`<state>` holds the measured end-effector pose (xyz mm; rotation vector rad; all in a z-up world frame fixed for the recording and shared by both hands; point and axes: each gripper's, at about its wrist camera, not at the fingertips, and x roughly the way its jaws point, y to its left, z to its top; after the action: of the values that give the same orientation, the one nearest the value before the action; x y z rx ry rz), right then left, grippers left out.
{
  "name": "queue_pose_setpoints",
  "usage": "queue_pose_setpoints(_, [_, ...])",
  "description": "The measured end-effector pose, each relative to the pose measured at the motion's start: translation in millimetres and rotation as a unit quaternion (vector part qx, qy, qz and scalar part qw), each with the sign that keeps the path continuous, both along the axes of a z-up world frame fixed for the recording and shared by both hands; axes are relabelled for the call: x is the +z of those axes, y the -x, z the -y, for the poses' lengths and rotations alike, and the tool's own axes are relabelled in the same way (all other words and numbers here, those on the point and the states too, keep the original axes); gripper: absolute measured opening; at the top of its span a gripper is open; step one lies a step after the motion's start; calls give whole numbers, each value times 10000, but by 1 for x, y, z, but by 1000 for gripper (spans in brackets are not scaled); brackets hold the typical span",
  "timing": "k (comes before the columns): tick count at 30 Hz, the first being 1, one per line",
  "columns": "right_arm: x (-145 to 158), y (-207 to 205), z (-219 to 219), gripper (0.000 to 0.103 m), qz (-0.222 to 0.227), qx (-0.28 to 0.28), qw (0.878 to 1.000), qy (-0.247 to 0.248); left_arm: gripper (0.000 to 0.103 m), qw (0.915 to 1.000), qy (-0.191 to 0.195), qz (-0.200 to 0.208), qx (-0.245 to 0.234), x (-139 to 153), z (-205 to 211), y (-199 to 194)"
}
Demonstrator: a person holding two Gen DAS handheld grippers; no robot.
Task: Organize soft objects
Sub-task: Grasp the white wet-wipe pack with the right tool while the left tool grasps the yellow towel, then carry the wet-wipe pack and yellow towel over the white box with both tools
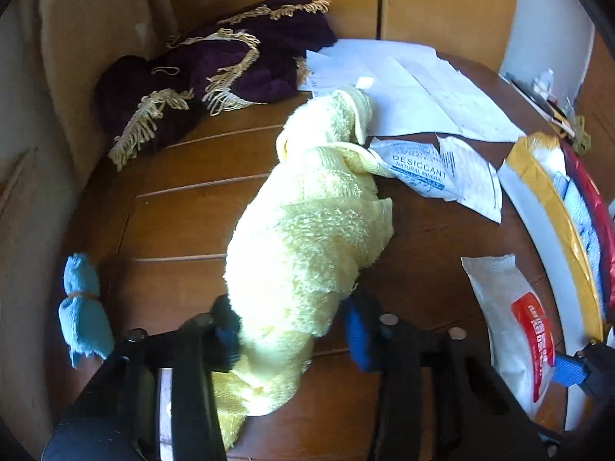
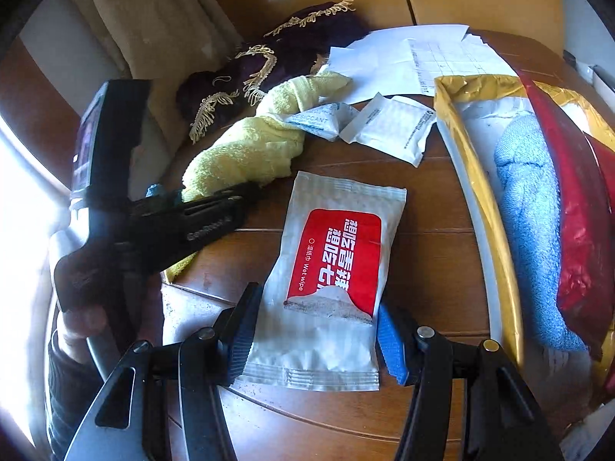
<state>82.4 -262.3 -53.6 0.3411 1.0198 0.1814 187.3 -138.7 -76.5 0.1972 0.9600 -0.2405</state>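
Left gripper point(image 1: 292, 330) is closed on the yellow towel point(image 1: 307, 230) at frame centre, beside a sachet point(image 1: 419, 169) marked "DESICCANT NATURAL MINERAL"; right gripper point(image 2: 311, 340) is spread wide around the "Wet wipe" packet point(image 2: 330, 276) on the bench point(image 2: 430, 238), lower centre.

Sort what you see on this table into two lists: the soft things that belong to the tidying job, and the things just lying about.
Belongs to the job:
yellow towel, between the left gripper's jaws
small blue cloth bundle
blue towel in the box
purple fringed cloth

Lying about:
wet wipe packet
desiccant sachet
papers
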Motion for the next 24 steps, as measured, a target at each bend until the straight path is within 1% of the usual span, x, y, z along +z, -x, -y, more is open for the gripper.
queue_pose_setpoints(2, [0,2,2,58,12,-14,10000,-12,36,10000,1,10,11,1,-2,10])
queue_pose_setpoints(4, [2,7,4,58,71,37,10000,-45,36,9998,166,-49,45,4,-7,24])
queue_pose_setpoints(7, [5,16,3,57,236,118,9996,-67,36,9973,664,-178,260,8,-23,49])
queue_pose_setpoints(9, [9,23,4,57,302,180,9994,-72,36,9939,932,-226,541,9,-37,67])
queue_pose_setpoints(10, [11,27,2,57,364,230,9991,-60,36,9919,1045,-247,679,8,-43,73])
queue_pose_setpoints(11, [12,30,2,57,409,275,9988,-77,35,9878,1275,-281,847,8,-52,82])
queue_pose_setpoints(15, [25,47,0,56,609,358,9973,-176,35,9730,1965,-324,1164,14,-70,109])
queue_pose_setpoints(17, [36,55,2,56,787,344,9961,-223,35,9672,2236,-243,1182,27,-69,122])
queue_pose_setpoints(20, [56,69,4,56,1110,357,9930,-197,35,9616,2525,-35,1072,51,-62,142])
queue_pose_setpoints(24, [74,80,14,56,1318,349,9903,-248,35,9520,2907,56,953,79,-55,153])
